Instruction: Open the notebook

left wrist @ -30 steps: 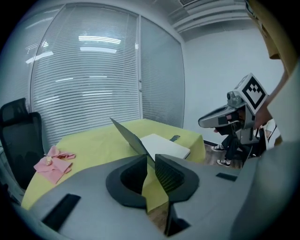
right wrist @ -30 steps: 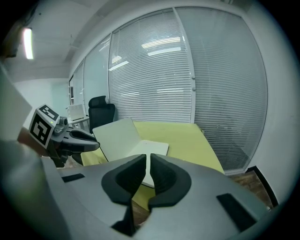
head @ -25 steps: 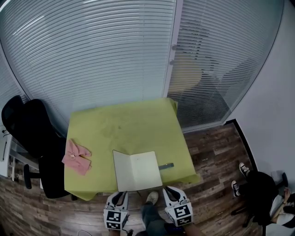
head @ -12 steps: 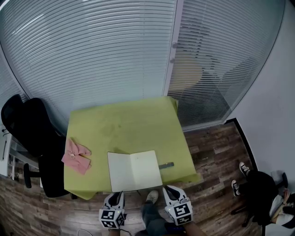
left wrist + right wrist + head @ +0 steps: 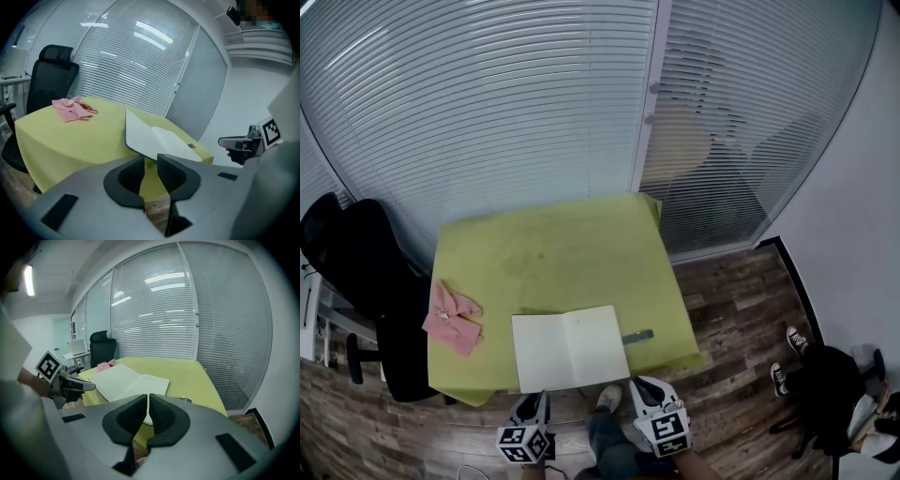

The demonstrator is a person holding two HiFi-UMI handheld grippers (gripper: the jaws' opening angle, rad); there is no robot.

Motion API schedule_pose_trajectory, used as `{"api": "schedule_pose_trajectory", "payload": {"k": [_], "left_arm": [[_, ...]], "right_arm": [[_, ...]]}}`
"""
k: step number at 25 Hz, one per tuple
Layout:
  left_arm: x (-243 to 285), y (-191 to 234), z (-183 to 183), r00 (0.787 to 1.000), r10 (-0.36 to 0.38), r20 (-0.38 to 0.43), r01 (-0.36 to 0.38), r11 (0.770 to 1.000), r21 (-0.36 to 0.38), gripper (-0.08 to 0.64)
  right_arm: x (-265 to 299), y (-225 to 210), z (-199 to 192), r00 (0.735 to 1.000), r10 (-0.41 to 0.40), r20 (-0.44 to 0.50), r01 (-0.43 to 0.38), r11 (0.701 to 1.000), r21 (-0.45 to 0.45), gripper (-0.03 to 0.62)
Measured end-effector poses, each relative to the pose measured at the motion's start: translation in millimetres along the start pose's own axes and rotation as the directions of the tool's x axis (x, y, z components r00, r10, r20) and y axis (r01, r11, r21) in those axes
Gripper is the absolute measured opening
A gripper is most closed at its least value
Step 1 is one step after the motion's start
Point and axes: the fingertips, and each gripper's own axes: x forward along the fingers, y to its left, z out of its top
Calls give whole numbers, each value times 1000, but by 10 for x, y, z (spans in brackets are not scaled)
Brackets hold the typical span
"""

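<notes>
Fingers (image 5: 126, 180) of left gripper (image 5: 150, 161) had just been opening: spread, nothing between them. Right gripper (image 5: 148, 399) fingers pressed together, empty. Notebook (image 5: 570, 348) lay open and flat at counter's (image 5: 553, 248) near edge, just ahead of both grippers. Pink cloth (image 5: 450, 317) sat left of notebook, apart from it.

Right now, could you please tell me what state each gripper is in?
Left gripper: open, its jaws have just been opening, nothing between them.
Right gripper: closed, holding nothing.
</notes>
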Motion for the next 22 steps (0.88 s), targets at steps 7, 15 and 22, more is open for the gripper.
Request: {"api": "schedule_pose_trajectory", "payload": {"k": [7,15,22], "left_arm": [[68,135,-145,1000,-1,-6,0,989,-149,101],[121,226,-276,999,14,-34,-22,968,-248,117],[137,276,-323,998,43,-55,-57,960,-275,135]], "right_arm": [[59,-33,-1,1000,3,-3,-3,1000,10,23],[88,-68,22,1000,2,-3,-2,1000,4,14],[51,-56,50,1000,3,11,-3,1000,13,14]]}}
